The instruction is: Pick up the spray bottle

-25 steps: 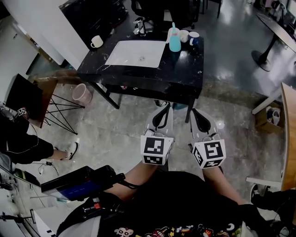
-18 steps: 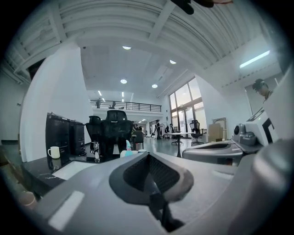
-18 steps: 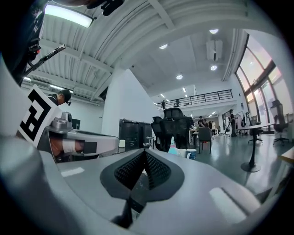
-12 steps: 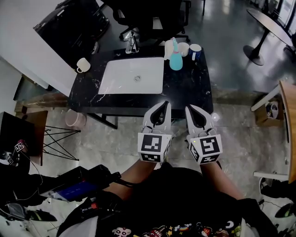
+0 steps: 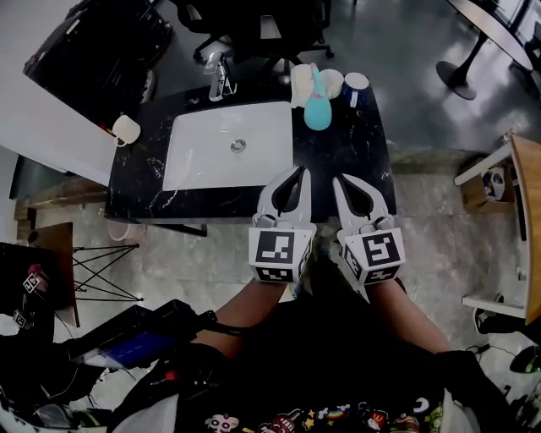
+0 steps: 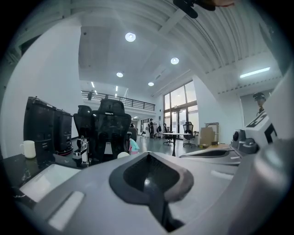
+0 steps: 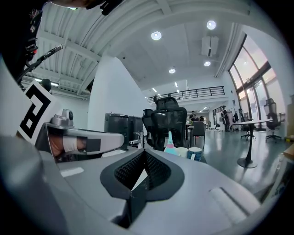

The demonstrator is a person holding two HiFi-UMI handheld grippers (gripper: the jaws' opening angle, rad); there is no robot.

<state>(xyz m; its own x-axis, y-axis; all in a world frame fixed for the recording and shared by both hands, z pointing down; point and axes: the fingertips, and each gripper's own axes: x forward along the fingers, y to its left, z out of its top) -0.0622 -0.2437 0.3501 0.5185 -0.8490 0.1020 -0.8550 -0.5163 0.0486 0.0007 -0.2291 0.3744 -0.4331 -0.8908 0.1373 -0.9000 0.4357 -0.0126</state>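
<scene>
The spray bottle (image 5: 317, 110) is teal with a pale nozzle and stands upright at the far right of the black marble table (image 5: 355, 161). It also shows small and distant in the right gripper view as the spray bottle (image 7: 170, 146), and the left gripper view catches the bottle (image 6: 133, 146) too. My left gripper (image 5: 299, 171) and right gripper (image 5: 341, 179) hover side by side over the table's near edge, well short of the bottle. Both are shut with nothing between the jaws. The shut left gripper (image 6: 148, 154) and right gripper (image 7: 144, 151) point toward the table's far side.
A white sink basin (image 5: 203, 161) is set in the table, with a faucet (image 5: 218, 78) behind it. A white cup (image 5: 331, 82) and a blue mug (image 5: 356, 84) stand next to the bottle. A white mug (image 5: 127, 129) sits far left. Office chairs (image 5: 254, 25) stand beyond.
The table has drawn nearer and lower in the head view. Both grippers have advanced from over the floor to over the table's near edge, staying shut.
</scene>
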